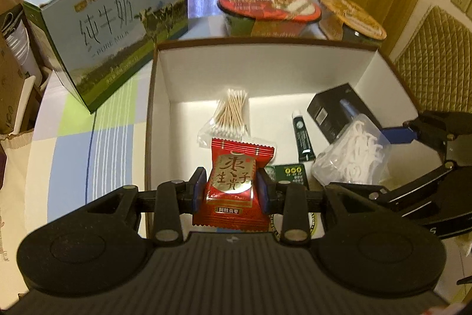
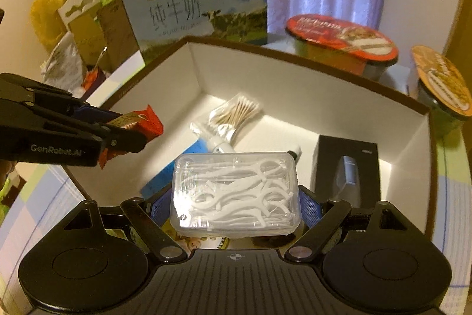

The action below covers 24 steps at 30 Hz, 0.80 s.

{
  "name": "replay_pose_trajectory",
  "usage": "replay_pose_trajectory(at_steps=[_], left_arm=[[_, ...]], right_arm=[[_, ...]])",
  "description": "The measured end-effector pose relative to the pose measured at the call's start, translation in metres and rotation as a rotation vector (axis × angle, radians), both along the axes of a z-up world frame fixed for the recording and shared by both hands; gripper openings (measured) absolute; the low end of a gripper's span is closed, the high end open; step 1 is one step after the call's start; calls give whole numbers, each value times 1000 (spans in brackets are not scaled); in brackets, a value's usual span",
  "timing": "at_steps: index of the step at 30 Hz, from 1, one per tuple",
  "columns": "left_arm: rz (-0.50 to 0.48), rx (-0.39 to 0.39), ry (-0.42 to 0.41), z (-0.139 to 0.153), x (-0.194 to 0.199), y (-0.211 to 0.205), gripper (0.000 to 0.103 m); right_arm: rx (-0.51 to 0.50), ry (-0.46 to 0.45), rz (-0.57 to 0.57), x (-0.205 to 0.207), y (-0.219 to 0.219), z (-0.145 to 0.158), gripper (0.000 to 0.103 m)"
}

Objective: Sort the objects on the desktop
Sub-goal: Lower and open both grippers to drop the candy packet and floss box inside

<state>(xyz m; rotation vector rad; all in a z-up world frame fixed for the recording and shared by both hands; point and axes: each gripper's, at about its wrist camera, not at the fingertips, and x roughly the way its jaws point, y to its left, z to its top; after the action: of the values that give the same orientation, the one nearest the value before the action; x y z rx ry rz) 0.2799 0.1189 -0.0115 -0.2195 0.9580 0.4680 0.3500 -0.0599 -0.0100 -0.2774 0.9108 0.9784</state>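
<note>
Lilac curtains hang behind a tabletop spread with a checked blue, green and white cloth, where a blue milk carton and two lidded instant-noodle bowls stand at the far side. Nearer to me sits the open white box with a brown rim, already holding a bag of cotton swabs, a dark green tube and a black carton.

My left tool is clenched on a red foil snack packet with gold characters, held upright just above the box's near left corner. My right tool grips a clear plastic case of white floss picks, its long axis crosswise between the pads, over the near middle of the box.

Both loads hang over the box floor, so I judge the drop is straight down. The left tool is closer to the left wall; the right one hangs nearer the black carton, so I'd release them apart.
</note>
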Motion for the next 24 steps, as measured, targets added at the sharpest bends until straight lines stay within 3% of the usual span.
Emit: replay_pose_trajectory(at_steps=[8,14,24], left_arm=[[-10,-8,106,-25,12,4,31],[-63,75,176,-33,19,-3,31],[-96,76,195,-37,25,-8,31]], right_arm=[[-33,54,65,10,14,-14,82],[-71,56,122,9,17,-21,82],[-86,60,131,10,15,-25,82]])
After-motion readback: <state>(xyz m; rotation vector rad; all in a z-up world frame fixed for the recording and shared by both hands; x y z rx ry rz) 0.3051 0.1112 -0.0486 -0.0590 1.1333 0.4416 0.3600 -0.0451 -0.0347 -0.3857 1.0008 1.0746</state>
